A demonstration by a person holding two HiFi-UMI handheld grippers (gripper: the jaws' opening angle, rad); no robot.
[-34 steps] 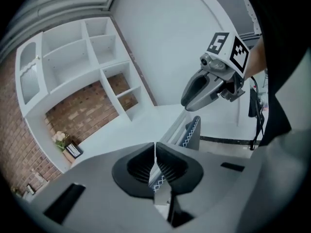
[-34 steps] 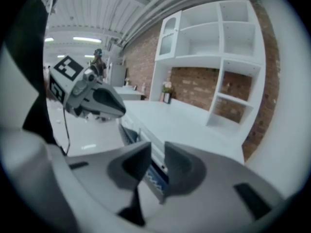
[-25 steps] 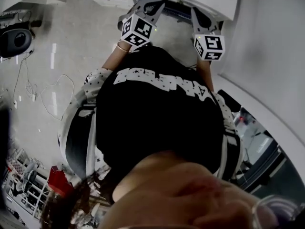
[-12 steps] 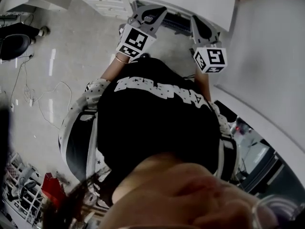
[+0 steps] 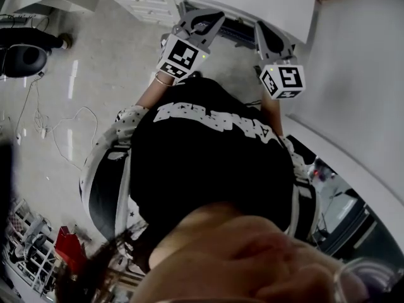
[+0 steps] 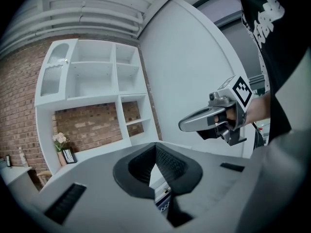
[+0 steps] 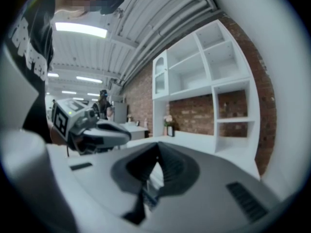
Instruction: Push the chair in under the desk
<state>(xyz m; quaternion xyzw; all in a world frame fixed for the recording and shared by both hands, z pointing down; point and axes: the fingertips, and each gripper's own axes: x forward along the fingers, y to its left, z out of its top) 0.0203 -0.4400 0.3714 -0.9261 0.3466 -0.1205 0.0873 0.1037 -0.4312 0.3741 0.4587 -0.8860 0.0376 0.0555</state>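
white shelves [image 6: 92, 76] rise beyond the surface [image 5: 265, 2]. left claw [image 5: 211, 17] and right claw [image 5: 262, 30], both pinched closed and empty, hover at its near edge; between them, under it, a dark ribbed shape, seemingly the chair [image 5: 235, 29]. cables [image 5: 57, 128] litter the floor [image 5: 107, 62] left.

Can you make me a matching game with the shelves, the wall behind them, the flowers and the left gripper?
Things:
1. shelves
2. wall behind them
3. flowers
4. left gripper

Matches:
a. shut
b. white
c. brick
d. beside a small picture frame

Pairs: 1-b, 2-c, 3-d, 4-a
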